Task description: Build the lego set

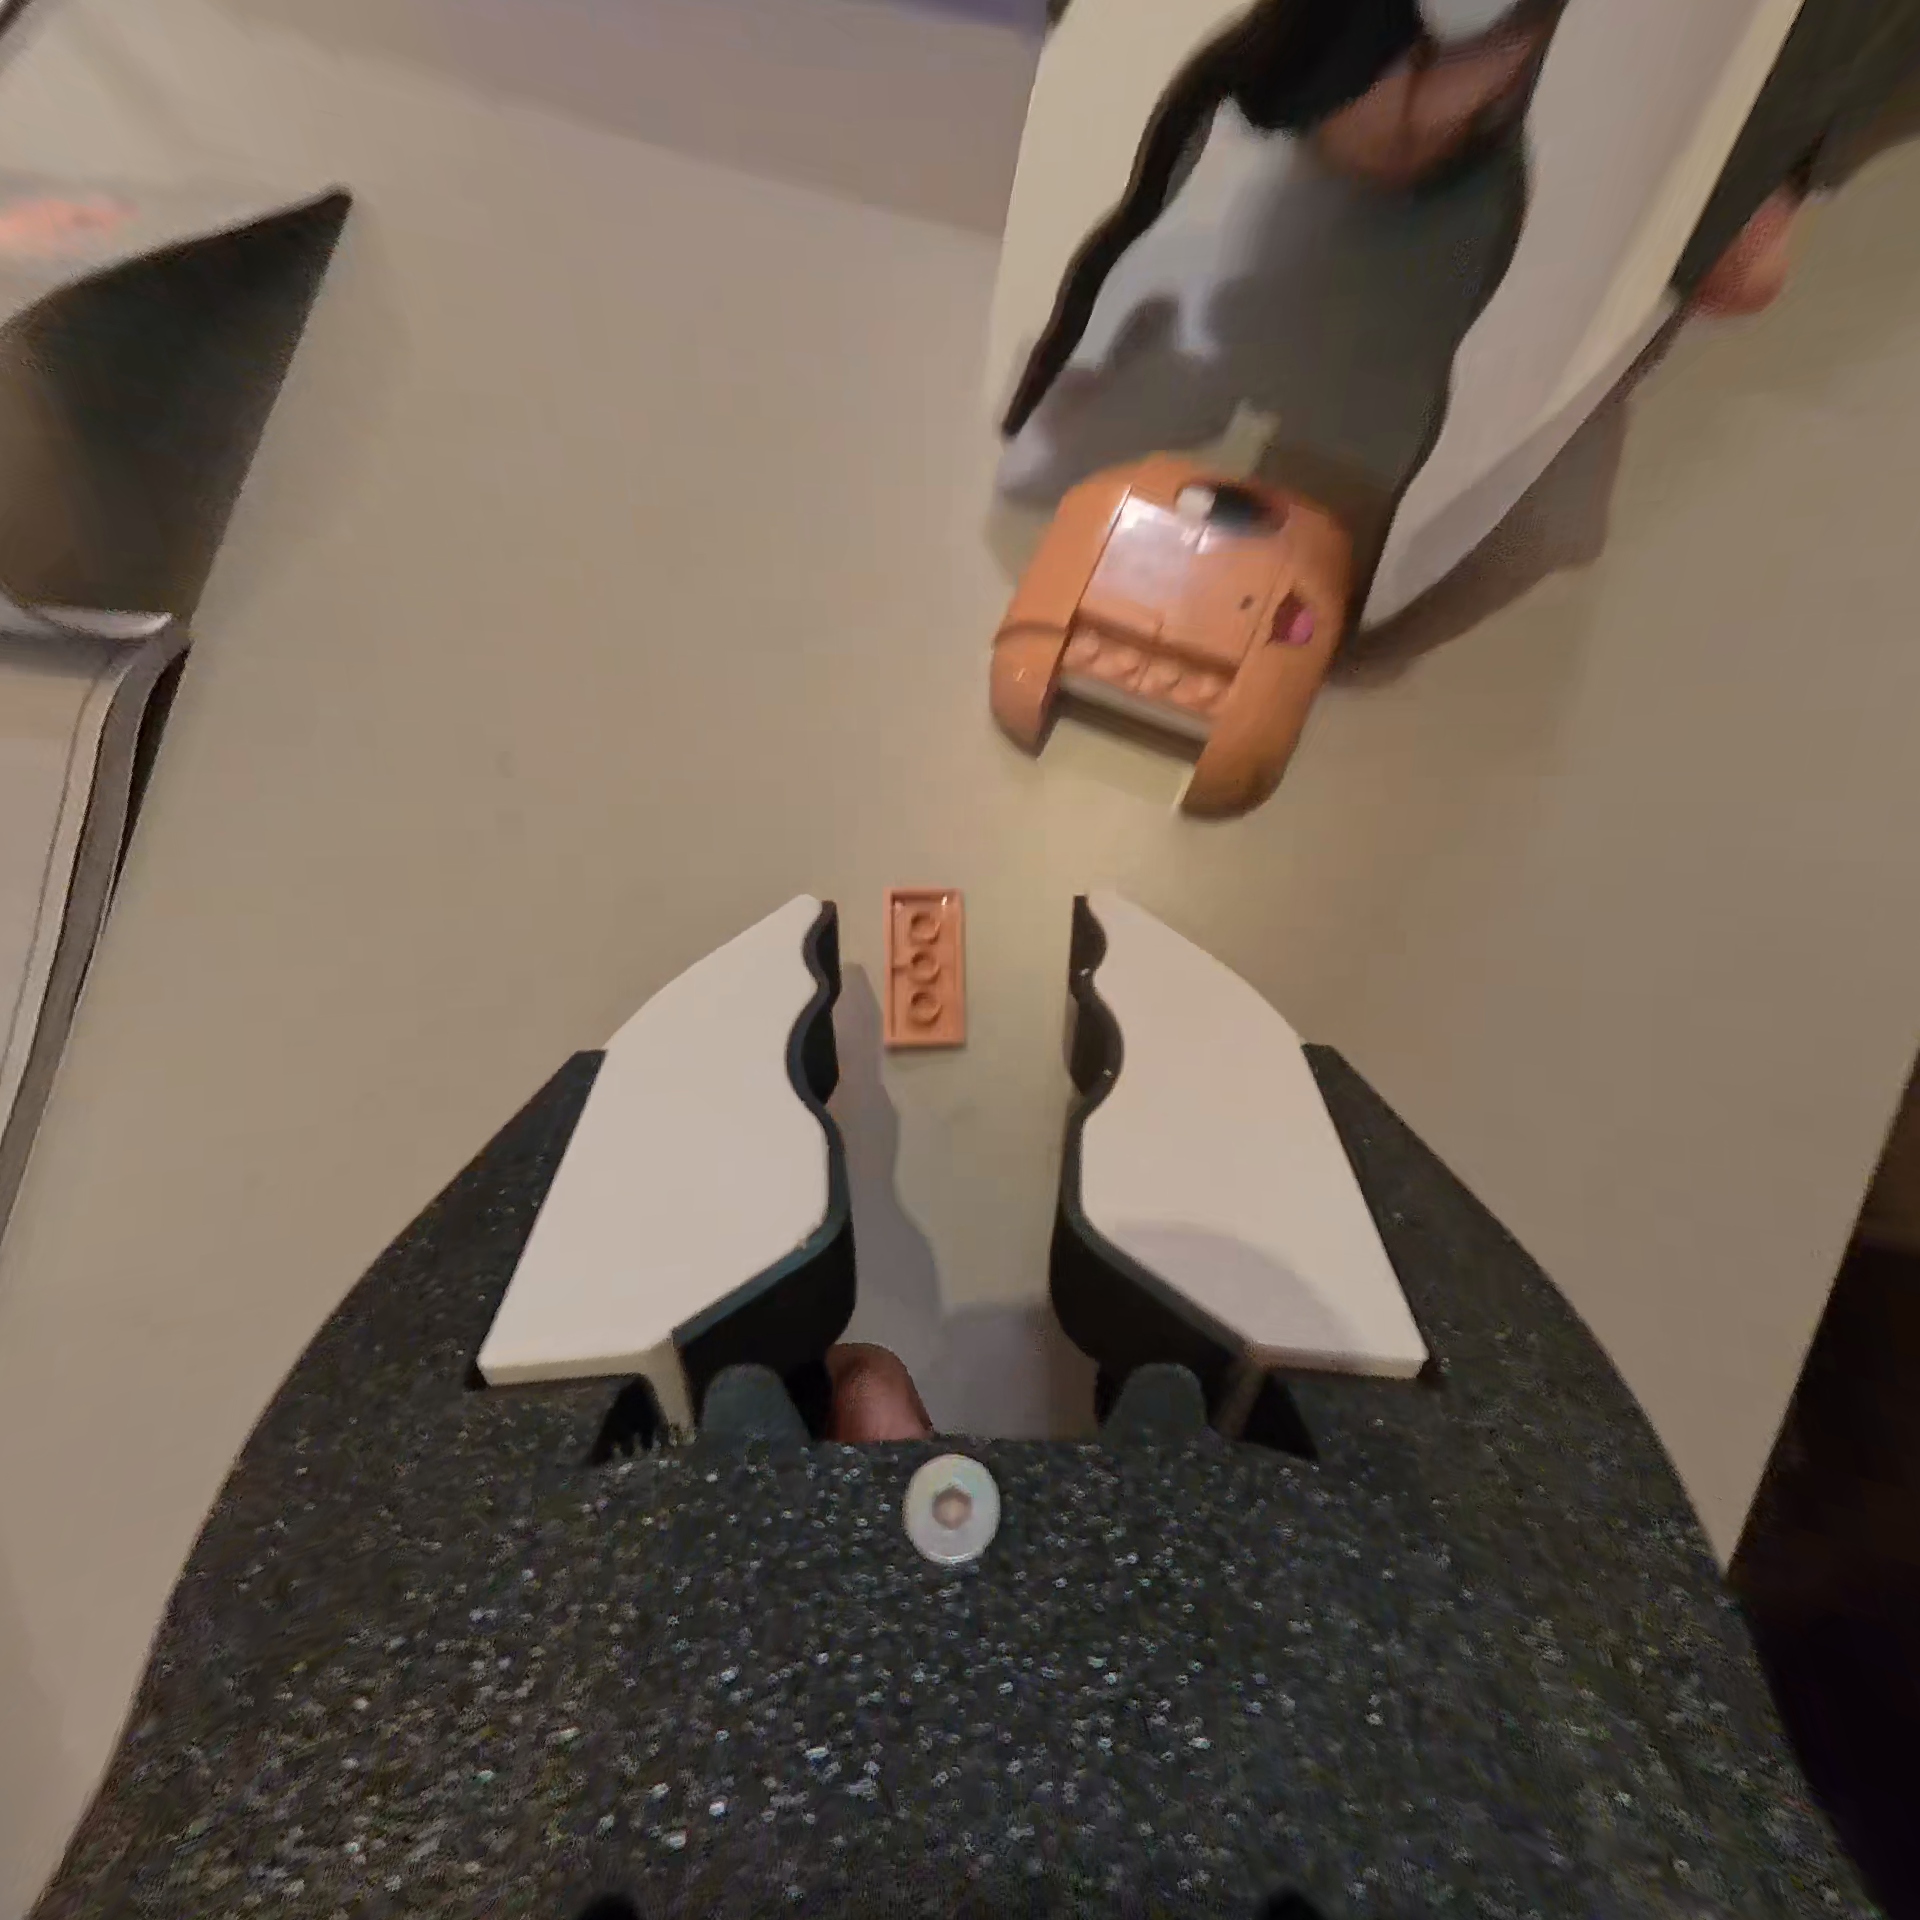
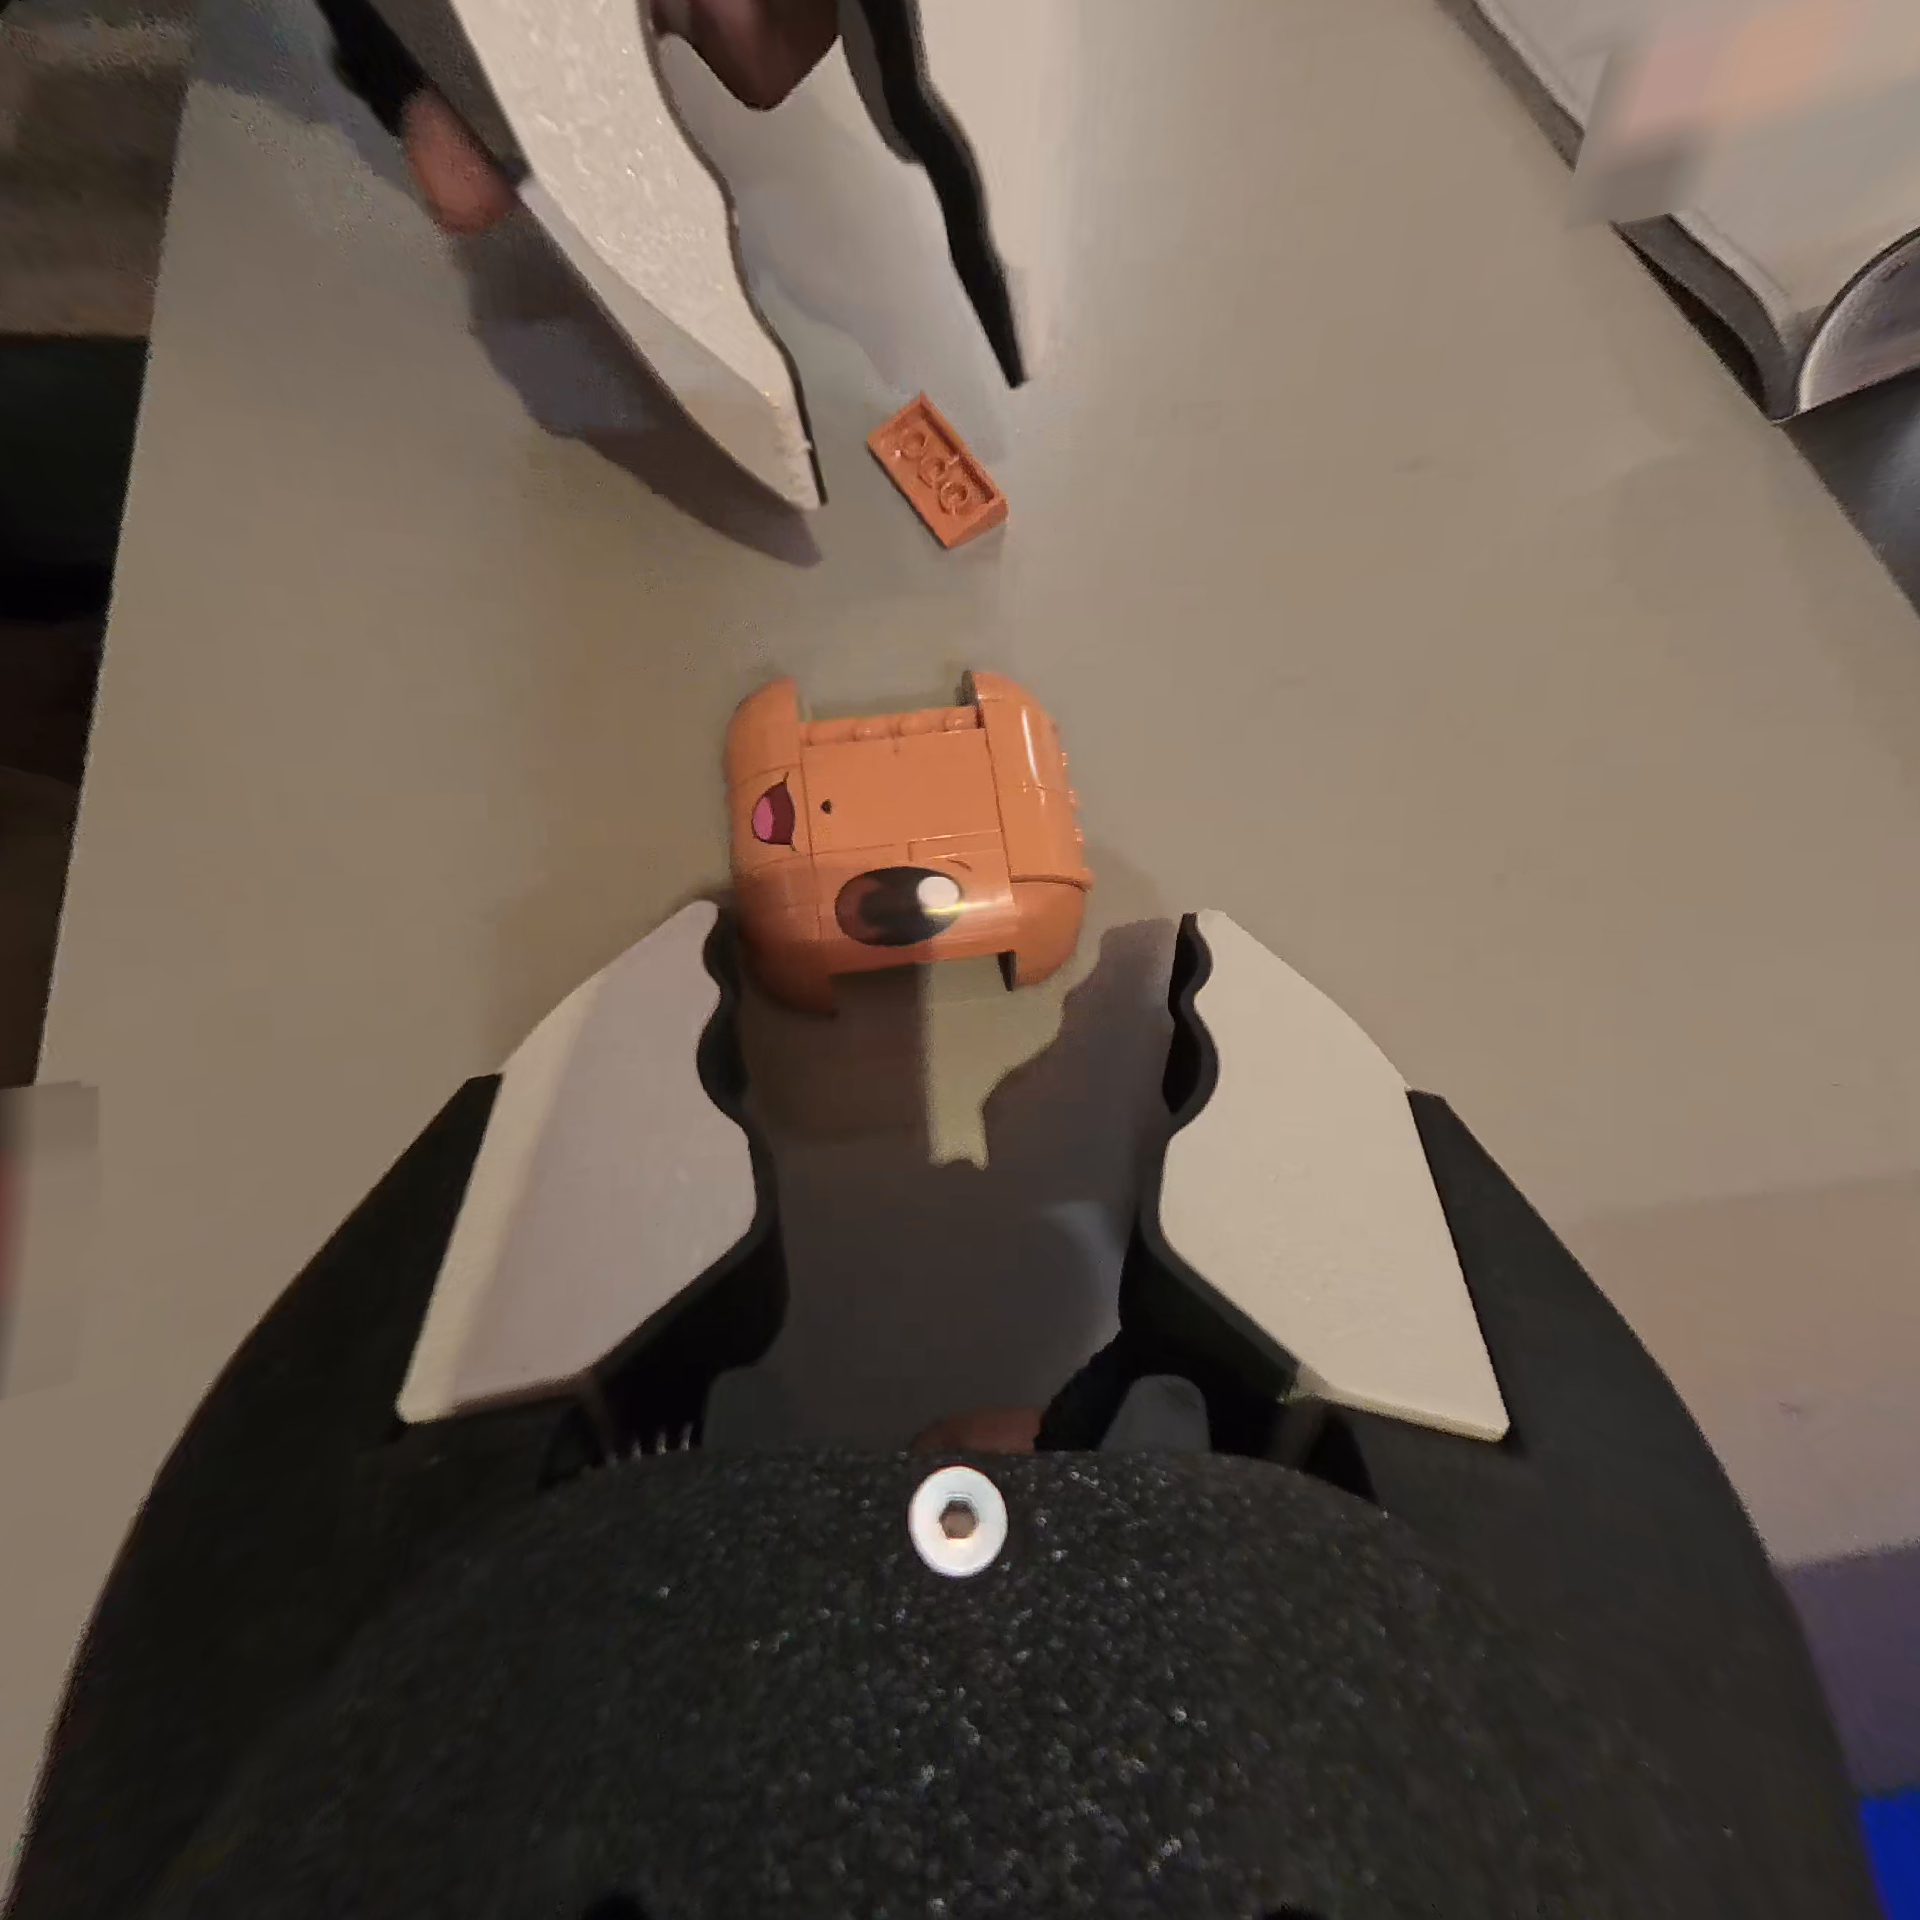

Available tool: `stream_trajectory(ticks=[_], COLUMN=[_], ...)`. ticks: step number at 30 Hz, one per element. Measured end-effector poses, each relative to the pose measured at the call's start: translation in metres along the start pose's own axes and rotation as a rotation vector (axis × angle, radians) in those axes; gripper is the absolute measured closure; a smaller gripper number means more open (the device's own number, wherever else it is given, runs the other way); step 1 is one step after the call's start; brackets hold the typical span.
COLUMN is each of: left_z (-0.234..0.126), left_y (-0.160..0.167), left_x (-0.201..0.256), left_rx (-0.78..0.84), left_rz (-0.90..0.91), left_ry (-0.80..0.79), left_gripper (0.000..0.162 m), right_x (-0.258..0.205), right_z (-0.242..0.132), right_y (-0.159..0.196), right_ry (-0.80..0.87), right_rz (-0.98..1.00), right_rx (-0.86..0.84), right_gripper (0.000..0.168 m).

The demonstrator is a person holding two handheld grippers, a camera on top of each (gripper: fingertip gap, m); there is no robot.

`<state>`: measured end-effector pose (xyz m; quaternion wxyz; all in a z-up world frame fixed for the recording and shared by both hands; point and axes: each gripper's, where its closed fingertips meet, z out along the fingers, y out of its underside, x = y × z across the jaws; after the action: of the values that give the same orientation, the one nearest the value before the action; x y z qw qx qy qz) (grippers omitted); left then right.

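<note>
Pale grey desk point(image 1: 520, 727) carries everything here. At its left edge in the left wrist view lies a grey folded thing point(image 1: 125, 436), blurred, so what it is cannot be told. Next comes the left claw point(image 1: 951, 920), its jaws apart and holding nothing. A small flat orange plate point(image 1: 925, 968) lies on the desk between the fingertips, closer to the left one and apart from both, its underside turned up so that three rings show.

Farther right and beyond the plate sits the orange lego build point(image 1: 1164, 644), a rounded block with a printed eye and a pink mouth on one face, resting on the desk and well apart from the plate. Above it in that view hangs the right claw point(image 1: 1288, 436), blurred.

In the right wrist view the right claw point(image 2: 951, 935) also has its jaws apart and grips nothing. The build point(image 2: 904, 831) lies just past the fingertips, its near left corner just beside the left finger point(image 2: 623, 1122); touch cannot be told. The right finger point(image 2: 1288, 1122) is clear of it.
</note>
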<state>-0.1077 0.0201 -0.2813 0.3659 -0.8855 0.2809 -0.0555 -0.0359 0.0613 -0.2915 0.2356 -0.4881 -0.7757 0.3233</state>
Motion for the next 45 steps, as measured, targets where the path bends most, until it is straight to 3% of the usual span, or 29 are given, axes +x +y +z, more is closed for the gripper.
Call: stream_trajectory(ticks=[6,12,15,23,27,31,34,37,40,42,45], left_z=[0.009,0.016,0.019,-0.015,-0.02,-0.021,-0.021,-0.022,-0.022,-0.028,-0.028], left_y=[0.016,0.009,-0.001,-0.074,-0.09,-0.098,-0.1,-0.098,-0.093,-0.089,-0.079], left_x=[-0.006,-0.011,-0.006,-0.006,-0.003,0.006,0.01,0.014,0.014,0.01,0.006], left_rx=[-0.117,-0.107,-0.004,0.572,0.751,0.831,0.858,0.863,0.828,0.825,0.732], left_rz=[0.107,0.102,-0.097,-0.861,-1.066,-1.155,-1.199,-1.223,-1.179,-1.062,-0.716], left_ry=[-0.039,-0.015,0.112,0.619,0.733,0.77,0.791,0.8,0.751,0.646,0.375], left_gripper=[0.144,0.146,0.147,0.147,0.147,0.146,0.147,0.146,0.144,0.141,0.136], right_x=[0.002,0.004,0.008,0.027,0.024,0.016,0.011,0.011,0.007,0.006,0.005], right_z=[-0.001,-0.002,-0.004,-0.022,-0.028,-0.028,-0.025,-0.022,-0.017,-0.013,-0.008], right_y=[-0.002,-0.002,-0.004,-0.051,-0.072,-0.081,-0.086,-0.087,-0.083,-0.076,-0.066], right_ry=[0.009,0.015,0.037,0.194,0.244,0.28,0.274,0.283,0.225,0.191,0.168], right_rz=[0.009,0.012,-0.01,-0.165,-0.249,-0.334,-0.336,-0.327,-0.299,-0.274,-0.251], right_rx=[0.018,0.027,0.033,0.268,0.395,0.441,0.449,0.438,0.39,0.323,0.232], right_gripper=[0.09,0.09,0.09,0.1,0.104,0.107,0.114,0.132,0.133,0.133,0.133])
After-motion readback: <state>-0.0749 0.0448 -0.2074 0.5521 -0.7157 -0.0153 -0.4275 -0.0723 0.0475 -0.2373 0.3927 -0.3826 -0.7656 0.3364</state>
